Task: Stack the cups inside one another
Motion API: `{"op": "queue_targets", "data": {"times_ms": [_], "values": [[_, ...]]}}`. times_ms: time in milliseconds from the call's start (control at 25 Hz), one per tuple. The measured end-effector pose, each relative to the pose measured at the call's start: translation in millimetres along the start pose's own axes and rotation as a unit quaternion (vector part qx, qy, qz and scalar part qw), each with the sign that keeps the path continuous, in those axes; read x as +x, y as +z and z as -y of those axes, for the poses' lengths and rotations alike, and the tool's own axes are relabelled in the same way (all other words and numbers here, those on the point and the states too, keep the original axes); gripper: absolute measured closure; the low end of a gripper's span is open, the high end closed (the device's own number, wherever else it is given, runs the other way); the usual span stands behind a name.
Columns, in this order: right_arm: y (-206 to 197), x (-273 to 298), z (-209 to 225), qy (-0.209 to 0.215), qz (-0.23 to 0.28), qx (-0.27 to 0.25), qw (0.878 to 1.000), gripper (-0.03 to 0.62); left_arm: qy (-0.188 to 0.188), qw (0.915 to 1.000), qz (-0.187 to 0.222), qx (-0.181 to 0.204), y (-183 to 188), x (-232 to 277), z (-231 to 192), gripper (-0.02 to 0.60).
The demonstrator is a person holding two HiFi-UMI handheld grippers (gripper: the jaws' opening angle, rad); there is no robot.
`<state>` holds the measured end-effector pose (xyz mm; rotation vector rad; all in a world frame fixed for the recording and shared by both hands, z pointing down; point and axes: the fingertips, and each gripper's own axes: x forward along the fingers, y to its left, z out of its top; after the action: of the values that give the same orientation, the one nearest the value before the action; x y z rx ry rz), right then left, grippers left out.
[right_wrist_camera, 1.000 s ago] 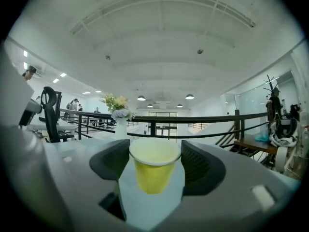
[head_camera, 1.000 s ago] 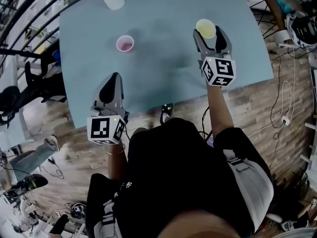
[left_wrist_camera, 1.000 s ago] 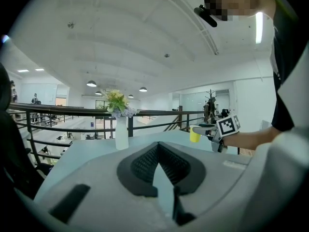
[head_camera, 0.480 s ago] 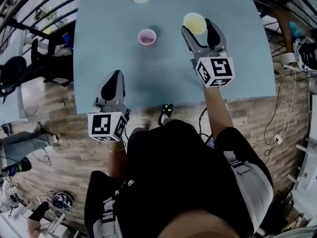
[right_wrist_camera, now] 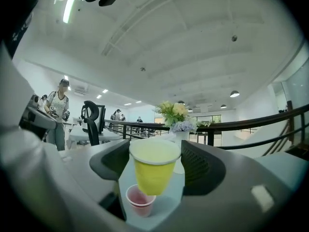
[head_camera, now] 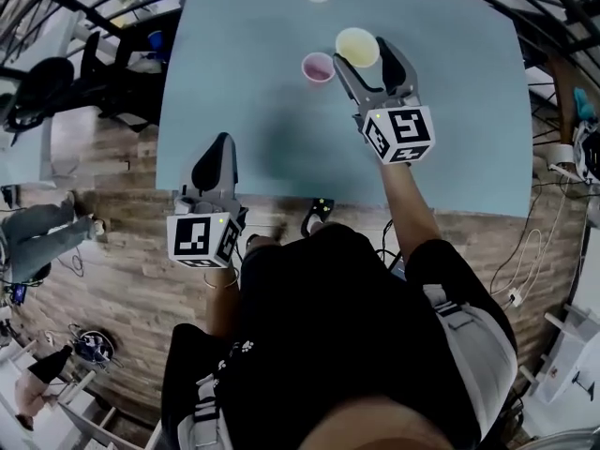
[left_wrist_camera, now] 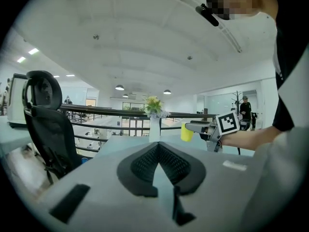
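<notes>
TABLE-TOP STACKING: At a pale blue table [head_camera: 253, 111], a person works two hand-held grippers. The left gripper [head_camera: 214, 162] hangs over the near edge, its jaws pressed together on nothing, well apart from both cups. The right gripper [head_camera: 367, 56], much the nearer, clamps a yellow cup [head_camera: 357, 47] upright, mouth up and clear of the tabletop. The smaller pink cup [head_camera: 318, 67] stands on the table at the yellow cup's 8 o'clock, just beside it and lower. Nesting them looks to need a short shift that way, then a straight drop.
</notes>
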<state>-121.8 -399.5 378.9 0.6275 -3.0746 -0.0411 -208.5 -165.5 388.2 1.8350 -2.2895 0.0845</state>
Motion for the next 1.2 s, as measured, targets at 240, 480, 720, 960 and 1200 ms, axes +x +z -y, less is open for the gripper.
{"op": "queue_targets", "data": {"times_ms": [240,480,720,960,1200], "values": [[-27.2,23.6,-21.0,0.033,-0.022,0.007,0.999,0.264,0.030,0.9996,-0.001,-0.003,-1.9,-9.9,-15.2,0.589],[-54.3,41.2,-33.6,0.055,-0.048,0.009,0.997,0.263,0.053,0.9986,-0.007,-0.006,-4.3,-16.8,-25.1,0.589],[-79.7,52.6,-39.4,0.064,-0.072,0.011,0.995,0.263,0.068,0.9976,-0.009,-0.008,-6.3,-18.8,-34.5,0.589],[-108.8,59.2,-38.7,0.064,-0.105,0.009,0.992,0.261,0.078,0.9968,-0.013,-0.007,-8.1,-18.9,-41.6,0.589],[-132.4,63.2,-37.7,0.062,-0.137,0.005,0.989,0.258,0.077,0.9969,-0.015,-0.005,-7.6,-15.2,-46.0,0.589]]}}
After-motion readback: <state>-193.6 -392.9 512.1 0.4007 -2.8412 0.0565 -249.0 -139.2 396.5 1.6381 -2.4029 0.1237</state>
